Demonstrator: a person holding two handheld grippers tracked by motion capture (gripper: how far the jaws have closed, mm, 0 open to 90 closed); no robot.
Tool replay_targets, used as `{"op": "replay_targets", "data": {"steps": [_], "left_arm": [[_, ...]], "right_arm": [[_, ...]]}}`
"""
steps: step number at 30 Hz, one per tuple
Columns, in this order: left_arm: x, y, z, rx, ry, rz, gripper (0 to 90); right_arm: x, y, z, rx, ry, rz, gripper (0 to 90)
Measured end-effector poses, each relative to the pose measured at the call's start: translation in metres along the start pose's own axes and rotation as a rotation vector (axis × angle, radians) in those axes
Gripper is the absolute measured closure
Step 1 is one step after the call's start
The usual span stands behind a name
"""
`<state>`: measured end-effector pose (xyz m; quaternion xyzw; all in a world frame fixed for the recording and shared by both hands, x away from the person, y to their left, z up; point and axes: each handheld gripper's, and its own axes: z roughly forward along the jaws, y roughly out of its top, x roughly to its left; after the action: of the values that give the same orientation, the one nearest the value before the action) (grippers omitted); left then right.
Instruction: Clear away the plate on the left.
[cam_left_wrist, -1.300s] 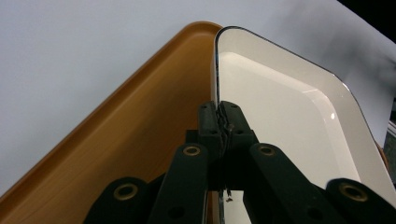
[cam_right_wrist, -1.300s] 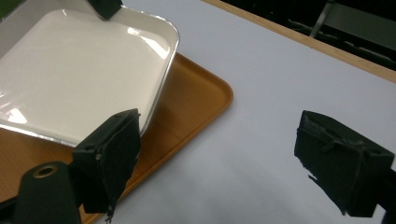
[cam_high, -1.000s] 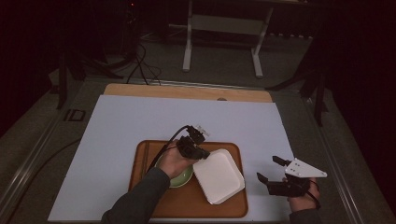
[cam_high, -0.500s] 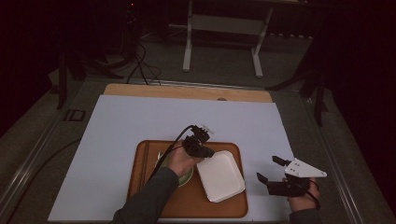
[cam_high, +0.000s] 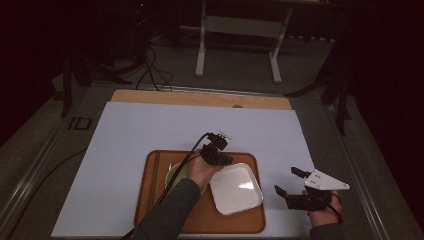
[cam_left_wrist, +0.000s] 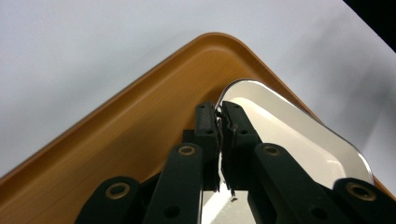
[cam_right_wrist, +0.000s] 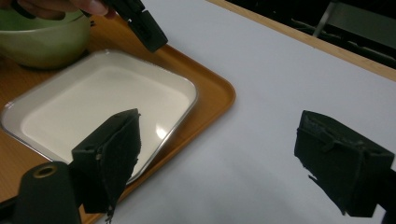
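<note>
A white square plate (cam_high: 237, 190) (cam_right_wrist: 102, 102) lies on the brown tray (cam_high: 155, 200) beside a green bowl (cam_high: 175, 175) (cam_right_wrist: 42, 39). My left gripper (cam_high: 222, 161) (cam_left_wrist: 219, 116) pinches the plate's far corner rim (cam_left_wrist: 280, 135). Its jaws have just eased open a little, with the rim still between them. In the right gripper view the left gripper (cam_right_wrist: 152, 35) reaches down to that corner. My right gripper (cam_high: 287, 181) (cam_right_wrist: 224, 154) hovers open over the white table cover to the right of the tray (cam_right_wrist: 215, 98), with nothing between its jaws.
The tray (cam_left_wrist: 140, 116) sits near the front edge of the white table cover (cam_high: 150, 130). A wooden strip (cam_high: 200, 97) borders the far side. A metal stand (cam_high: 240, 30) rises behind the table. The left gripper's cable (cam_high: 180, 170) trails over the bowl.
The left hand has shifted slightly right and down with the plate's corner. The plate has turned a little and settled flatter on the tray. The right gripper has stayed put.
</note>
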<state>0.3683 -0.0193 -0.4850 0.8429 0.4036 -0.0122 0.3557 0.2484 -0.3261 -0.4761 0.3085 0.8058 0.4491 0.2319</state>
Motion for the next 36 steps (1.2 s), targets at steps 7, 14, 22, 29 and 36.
{"op": "replay_targets", "data": {"steps": [7,14,22,29,36], "left_arm": [[-0.004,0.0,-0.013,-0.097,-0.017,0.027,76.0],[-0.01,0.0,-0.033,-0.172,-0.014,0.07,59.7],[-0.016,-0.003,-0.052,-0.228,0.046,0.106,47.1],[-0.017,-0.013,-0.076,-0.307,0.113,0.138,45.1],[-0.012,-0.023,-0.1,-0.362,0.154,0.135,42.7]], "right_arm": [[0.0,0.0,-0.001,-0.005,-0.003,-0.001,14.4],[0.0,0.0,0.0,-0.003,-0.004,-0.001,14.4],[0.001,0.0,0.0,-0.001,-0.005,-0.001,14.4],[0.001,0.0,0.0,-0.001,-0.004,-0.001,14.4],[0.002,0.0,0.0,0.001,-0.005,0.001,14.4]]}}
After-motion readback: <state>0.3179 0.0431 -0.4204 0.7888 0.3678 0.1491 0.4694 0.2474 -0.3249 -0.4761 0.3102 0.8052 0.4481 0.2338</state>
